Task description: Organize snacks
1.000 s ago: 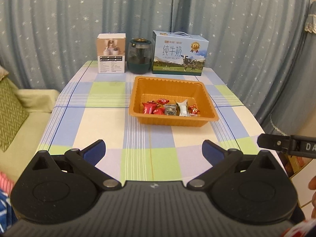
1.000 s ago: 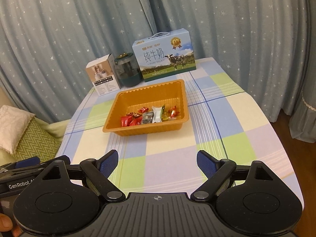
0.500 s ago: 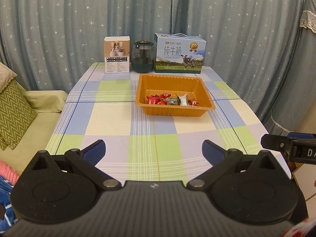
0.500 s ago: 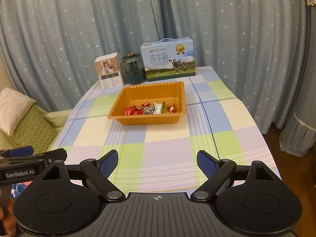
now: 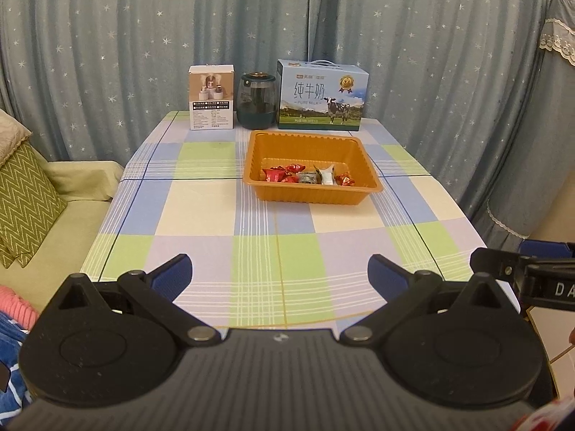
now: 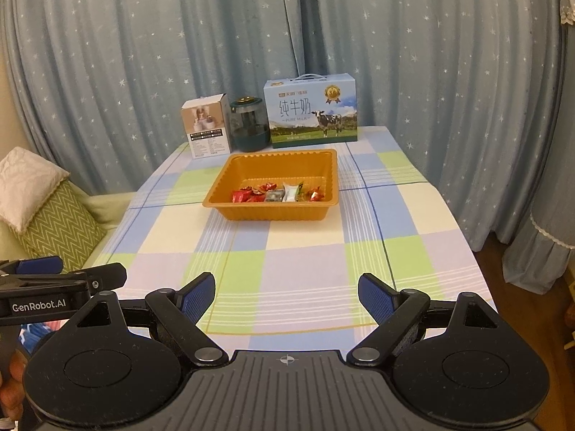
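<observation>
Left wrist view: you've backed both grippers, left gripper & right gripper, off the orange tray; jaws wide, empty. Wrapped candies all inside — looks done.

Checked tabletop ahead of the jaws, in blue, green and cream squares. Star-print blue curtains behind it. Sofa with zigzag green cushion left of the jaws. Wood floor right. Warm indoor light.
</observation>
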Tool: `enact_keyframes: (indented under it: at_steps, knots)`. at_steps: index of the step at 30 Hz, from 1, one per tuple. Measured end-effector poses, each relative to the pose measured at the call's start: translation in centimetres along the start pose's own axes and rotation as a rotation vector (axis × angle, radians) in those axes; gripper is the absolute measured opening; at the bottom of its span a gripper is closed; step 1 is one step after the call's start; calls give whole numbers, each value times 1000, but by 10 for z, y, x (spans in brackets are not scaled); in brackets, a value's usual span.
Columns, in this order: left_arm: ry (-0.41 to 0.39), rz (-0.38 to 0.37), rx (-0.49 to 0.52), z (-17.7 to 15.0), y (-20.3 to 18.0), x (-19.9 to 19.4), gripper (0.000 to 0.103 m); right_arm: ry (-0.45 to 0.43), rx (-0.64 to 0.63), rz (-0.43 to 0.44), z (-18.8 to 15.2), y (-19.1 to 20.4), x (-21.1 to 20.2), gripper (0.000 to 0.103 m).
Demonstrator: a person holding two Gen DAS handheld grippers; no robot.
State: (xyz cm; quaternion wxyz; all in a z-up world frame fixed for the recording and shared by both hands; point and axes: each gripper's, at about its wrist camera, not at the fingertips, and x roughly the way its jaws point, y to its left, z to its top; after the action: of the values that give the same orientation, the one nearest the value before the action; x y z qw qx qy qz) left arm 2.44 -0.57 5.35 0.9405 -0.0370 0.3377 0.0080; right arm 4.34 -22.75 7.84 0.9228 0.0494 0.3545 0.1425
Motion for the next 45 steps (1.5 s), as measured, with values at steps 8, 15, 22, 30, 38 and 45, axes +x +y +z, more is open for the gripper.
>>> enact_keyframes:
  at_steps: [8, 15, 22, 30, 38, 45]
  knots:
    - [1, -8, 3, 0, -3, 0, 103, 0, 8, -11, 2, -4, -1, 86]
    - [7, -4, 3, 0, -2, 2, 103, 1, 5, -13, 2, -5, -1, 86]
    - [6, -4, 2, 0, -1, 3, 103, 2, 1, -11, 0, -5, 0, 86]
    - [7, -4, 4, 0, -1, 3, 103, 2, 3, -12, 0, -5, 1, 86]
    - [10, -6, 6, -1, -4, 4, 103, 3, 7, -15, -3, -7, 1, 86]
    - [11, -7, 7, -4, -6, 6, 103, 4, 7, -15, -4, -8, 3, 86]
